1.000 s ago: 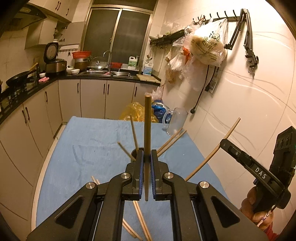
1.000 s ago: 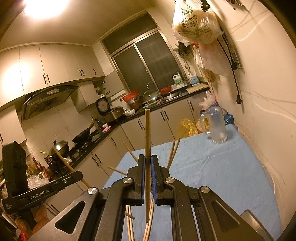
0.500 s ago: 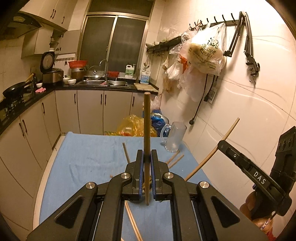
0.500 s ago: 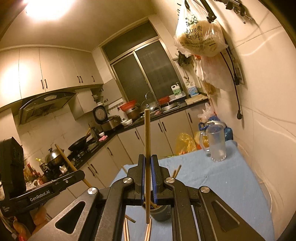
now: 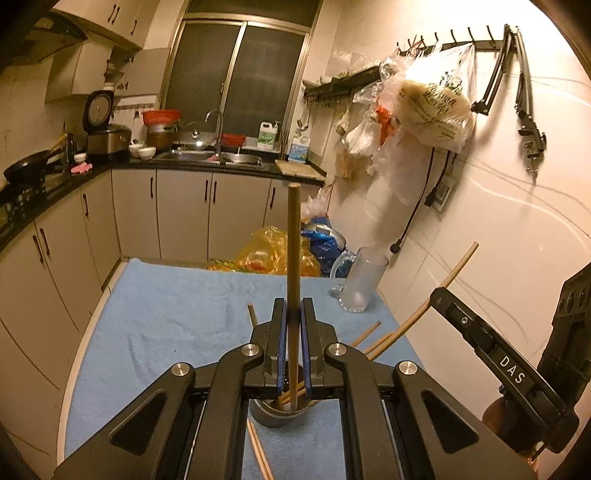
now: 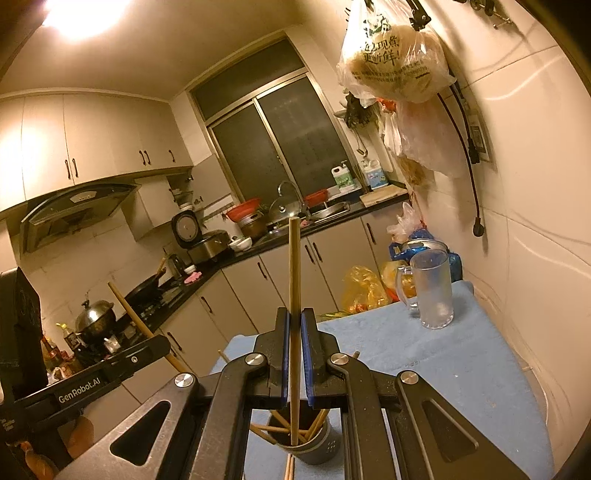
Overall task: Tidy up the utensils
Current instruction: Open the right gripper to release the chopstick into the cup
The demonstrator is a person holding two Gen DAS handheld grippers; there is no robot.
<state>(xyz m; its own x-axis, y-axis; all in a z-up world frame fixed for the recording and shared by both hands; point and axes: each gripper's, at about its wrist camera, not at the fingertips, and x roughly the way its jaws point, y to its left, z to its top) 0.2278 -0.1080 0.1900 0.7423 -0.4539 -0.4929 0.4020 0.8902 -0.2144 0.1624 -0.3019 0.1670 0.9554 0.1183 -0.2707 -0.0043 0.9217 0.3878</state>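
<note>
Jaws of left gripper (image 5: 293, 343) and right gripper (image 6: 294, 354) each clenched on one chopstick (image 5: 294, 258); lower tips into holder (image 6: 301, 443), then release.

A warm yellow light is washing over everything I am seeing. In my right view the ceiling lamp (image 6: 86, 14) is blowing out to white glare at the top left. In my left view the tiled wall (image 5: 517, 206) is glaring at the right, while the window (image 5: 236, 74) is staying dark. Both pictures are bulging like a fishbowl, with black corners. The hanging bag (image 5: 436, 107) is looking slightly soft; the middle is reading sharp.
</note>
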